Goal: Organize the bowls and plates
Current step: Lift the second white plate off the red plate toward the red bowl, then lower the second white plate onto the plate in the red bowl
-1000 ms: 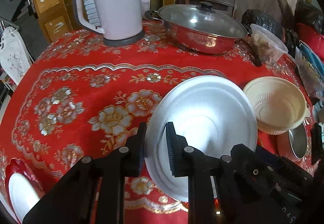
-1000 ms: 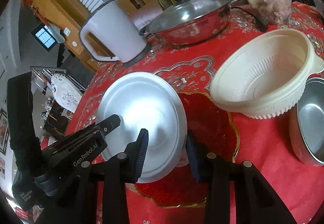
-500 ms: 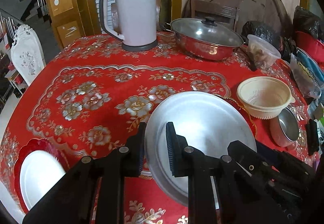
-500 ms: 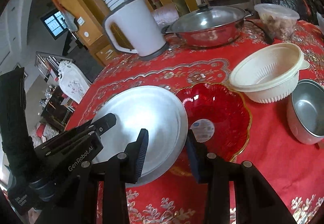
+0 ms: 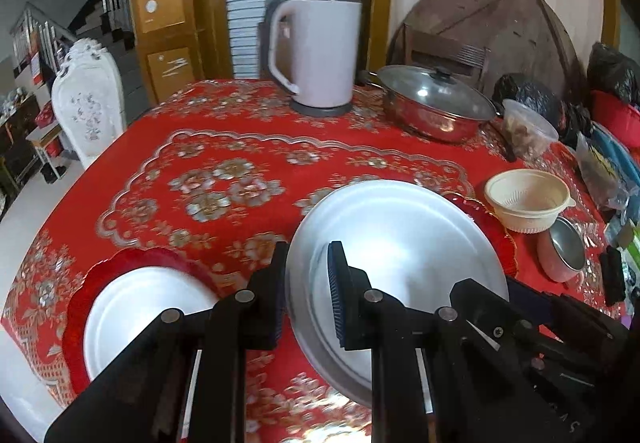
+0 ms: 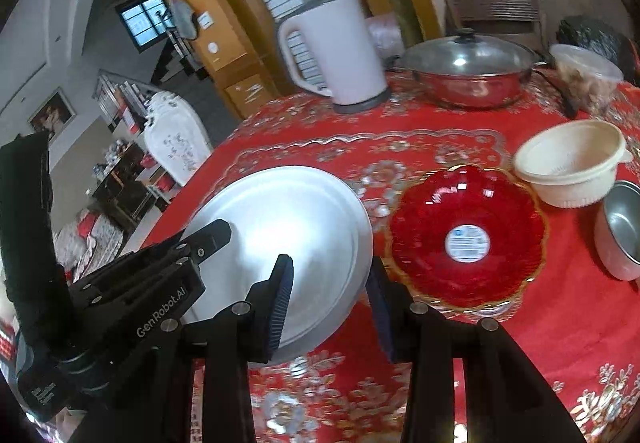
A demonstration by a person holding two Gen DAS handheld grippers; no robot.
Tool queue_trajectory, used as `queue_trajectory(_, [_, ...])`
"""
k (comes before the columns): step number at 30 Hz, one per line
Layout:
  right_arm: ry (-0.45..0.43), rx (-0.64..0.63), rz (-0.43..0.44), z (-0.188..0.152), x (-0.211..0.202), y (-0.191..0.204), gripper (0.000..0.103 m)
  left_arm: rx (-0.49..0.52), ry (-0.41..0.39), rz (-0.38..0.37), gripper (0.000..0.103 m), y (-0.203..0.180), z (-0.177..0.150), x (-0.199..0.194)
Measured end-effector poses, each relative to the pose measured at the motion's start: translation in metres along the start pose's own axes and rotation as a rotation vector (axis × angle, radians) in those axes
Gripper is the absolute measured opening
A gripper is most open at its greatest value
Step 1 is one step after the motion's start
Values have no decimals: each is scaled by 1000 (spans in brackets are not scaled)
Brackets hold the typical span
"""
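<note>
**Q.** What does the left gripper [image 5: 307,293] hold?

**A.** The near rim of the silver plate [image 5: 400,255]. Its two fingers stand close together with the plate's edge between them, one pad under the rim, the other on the plate's upper face. The plate is lifted off the red tablecloth [image 5: 224,171] and tilted.

**Q.** And the right gripper [image 6: 329,307]?

**A.** It stands wider than the left one. In the right wrist view the opposite edge of the same plate [image 6: 288,231] lies between its fingers. The left finger [image 6: 280,295] overlaps the plate's face; the right finger [image 6: 378,303] sits just outside the rim. Whether the pads press on the metal cannot be told.

**Q.** Where is the plate relative to the other dishes?

**A.** Beside the red glass bowl [image 6: 466,239], which lies on the cloth to its right and bears a round label at its centre. Beyond that bowl are a cream plastic bowl [image 6: 570,167] and a small steel bowl [image 6: 622,235], close together. In the left wrist view, a white plate [image 5: 140,315] rests on a red plate [image 5: 76,307] at the near left edge of the table.

**Q.** What stands at the far side?

**A.** A white kettle [image 5: 316,51], a lidded steel pot [image 5: 436,103] and a clear lidded container [image 5: 528,127].
</note>
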State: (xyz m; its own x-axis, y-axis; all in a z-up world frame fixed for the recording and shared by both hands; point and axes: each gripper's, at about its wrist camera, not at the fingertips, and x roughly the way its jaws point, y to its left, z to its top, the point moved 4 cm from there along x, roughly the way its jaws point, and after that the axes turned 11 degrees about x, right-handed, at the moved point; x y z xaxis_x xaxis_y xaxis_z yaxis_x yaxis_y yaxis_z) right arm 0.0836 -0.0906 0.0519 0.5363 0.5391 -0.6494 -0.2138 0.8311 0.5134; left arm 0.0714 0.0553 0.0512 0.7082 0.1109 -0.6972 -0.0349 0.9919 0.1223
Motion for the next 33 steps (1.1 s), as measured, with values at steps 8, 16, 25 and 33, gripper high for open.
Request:
queue_trajectory(8, [42,-88,44,-22,14,53,40,-77,3,47,17,52,-28,-13])
queue_trajectory(16, [110,-156,73,-51,42,98,41,-136,14,112,17,101,-53,-23])
queue_trajectory(25, [170,-214,50,-74,73,125,41,-193,63,129,17,137,-85,-9])
queue_trajectory(33, [190,-258,1,-82,90,132,41,-205,97,138,17,145,-100,7])
